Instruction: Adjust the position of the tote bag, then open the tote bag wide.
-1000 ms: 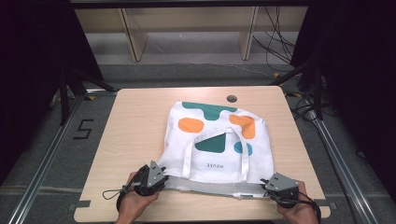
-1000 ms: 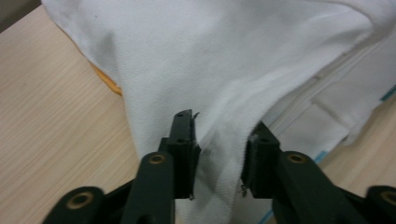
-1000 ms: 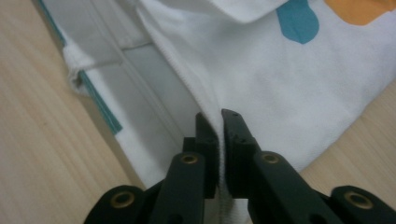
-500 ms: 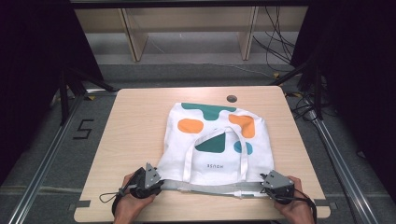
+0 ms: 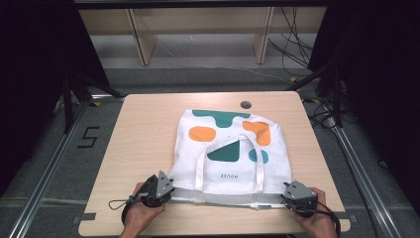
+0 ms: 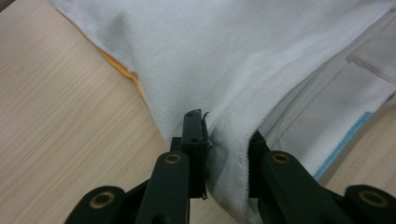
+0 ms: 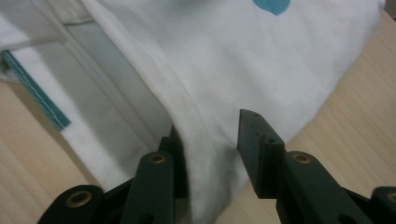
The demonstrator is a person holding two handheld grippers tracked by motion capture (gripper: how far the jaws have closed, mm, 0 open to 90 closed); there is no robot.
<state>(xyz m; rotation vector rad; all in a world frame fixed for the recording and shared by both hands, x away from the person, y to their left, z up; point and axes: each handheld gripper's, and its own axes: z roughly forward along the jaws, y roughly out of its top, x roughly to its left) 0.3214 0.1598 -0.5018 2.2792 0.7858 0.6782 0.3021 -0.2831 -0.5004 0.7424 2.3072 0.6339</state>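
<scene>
The white tote bag (image 5: 230, 151) lies flat on the wooden table (image 5: 143, 129), its printed side up and its open mouth toward the person, and each gripper stands at one near corner of that mouth. The left gripper (image 5: 159, 188) has the bag's corner fabric (image 6: 229, 158) bunched between its jaws, which look clenched on the cloth, though the far jaw is partly buried in it. The right gripper (image 5: 297, 195) straddles the upper layer of the opposite corner (image 7: 210, 140); there its jaws stand apart with cloth between them, so it looks released, not yet gripping. To do this step well, the right jaws should likely close on the top layer alone, just ahead of the fingertips, leaving the inner lining with the teal-stitched edge (image 7: 35, 91) beside it free. Then both corners can rise together, evenly, so the mouth opens without twisting the handles (image 5: 230, 148) lying beyond the grippers.
</scene>
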